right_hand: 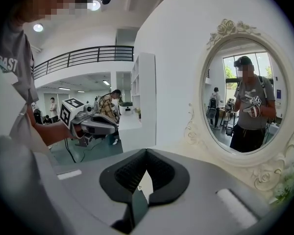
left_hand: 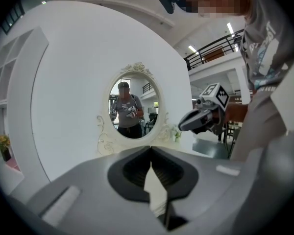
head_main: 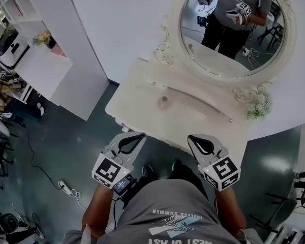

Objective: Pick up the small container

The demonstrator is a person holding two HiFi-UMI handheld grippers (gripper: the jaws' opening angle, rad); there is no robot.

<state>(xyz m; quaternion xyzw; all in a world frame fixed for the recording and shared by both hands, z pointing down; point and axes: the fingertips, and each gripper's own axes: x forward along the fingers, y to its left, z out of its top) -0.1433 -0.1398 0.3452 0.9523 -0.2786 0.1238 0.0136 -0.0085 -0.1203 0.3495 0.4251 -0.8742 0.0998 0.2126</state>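
the small pale round container [head_main: 164, 103] stands upright on the cream dressing table [head_main: 134, 113], ahead of and between your grippers. it's slightly nearer your left gripper [head_main: 141, 135]. the left gripper and your right gripper [head_main: 192, 136] are both closed and empty. your grey shirt [head_main: 178, 212] reads "endless summer".

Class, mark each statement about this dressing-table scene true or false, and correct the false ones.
1. The left gripper and right gripper are both shut and empty. True.
2. The container sits on the table, apart from both grippers. True.
3. The mirror is square. False: it is oval.
4. In the head view, the flowers stand at the table's left end. False: they are at the right, by the mirror's frame.
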